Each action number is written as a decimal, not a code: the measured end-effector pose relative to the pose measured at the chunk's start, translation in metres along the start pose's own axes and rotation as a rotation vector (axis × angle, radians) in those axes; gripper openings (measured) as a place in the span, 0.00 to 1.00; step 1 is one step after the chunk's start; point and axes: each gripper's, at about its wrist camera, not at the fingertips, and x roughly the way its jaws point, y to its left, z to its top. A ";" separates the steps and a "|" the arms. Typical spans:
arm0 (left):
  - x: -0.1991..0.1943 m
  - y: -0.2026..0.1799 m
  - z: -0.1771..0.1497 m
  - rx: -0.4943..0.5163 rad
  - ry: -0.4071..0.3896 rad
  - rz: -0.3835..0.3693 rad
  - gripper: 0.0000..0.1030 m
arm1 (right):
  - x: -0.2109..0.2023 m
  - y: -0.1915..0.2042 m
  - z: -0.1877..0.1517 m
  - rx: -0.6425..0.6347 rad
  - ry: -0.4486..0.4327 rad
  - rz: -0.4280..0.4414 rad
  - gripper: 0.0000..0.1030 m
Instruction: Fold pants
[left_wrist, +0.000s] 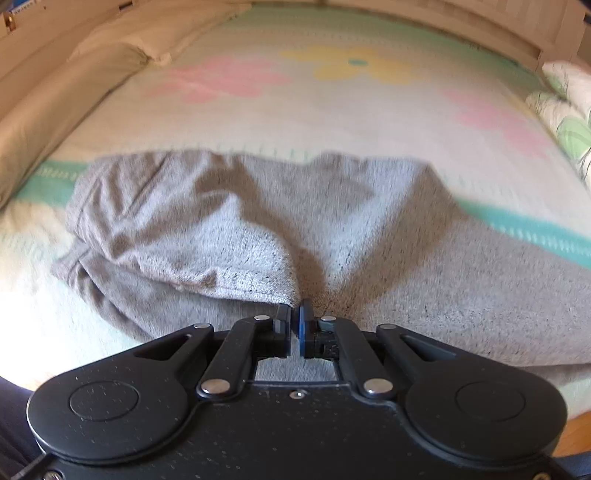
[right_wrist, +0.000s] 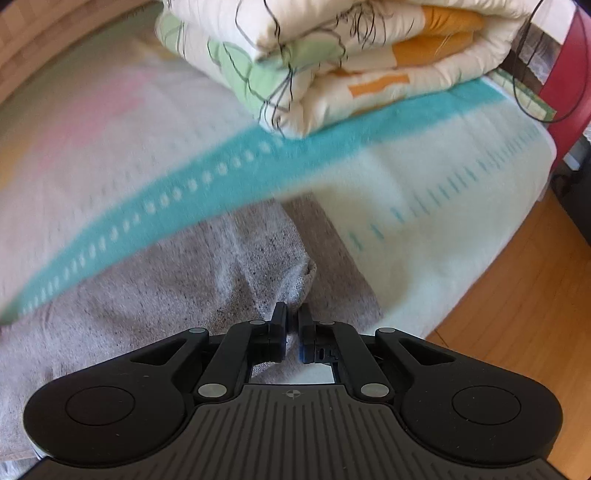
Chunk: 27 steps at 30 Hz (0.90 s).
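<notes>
Grey knit pants (left_wrist: 229, 229) lie rumpled across a bed with a flowered blanket (left_wrist: 295, 103). In the left wrist view my left gripper (left_wrist: 295, 314) is shut on an edge of the pants, and the cloth rises in a fold to the pads. In the right wrist view the same grey pants (right_wrist: 177, 280) spread to the left and below. My right gripper (right_wrist: 292, 314) is shut on a bunched end of the fabric near the bed's side. Both grippers point steeply down at the cloth.
A folded white quilt (right_wrist: 351, 62) with green and orange patches sits at the far end of the bed, by a red object (right_wrist: 569, 74). A beige pillow (left_wrist: 55, 122) lies along the left. The wooden floor (right_wrist: 517, 314) shows past the bed's right edge.
</notes>
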 end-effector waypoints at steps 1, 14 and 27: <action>0.005 0.000 -0.002 0.003 0.024 0.001 0.05 | 0.000 0.000 -0.001 0.003 0.001 0.005 0.05; 0.015 -0.016 -0.010 0.096 0.041 0.048 0.05 | 0.012 0.003 -0.013 -0.088 0.096 -0.075 0.07; 0.028 -0.021 -0.017 0.124 0.079 0.069 0.05 | 0.009 -0.030 0.046 0.004 -0.099 0.060 0.18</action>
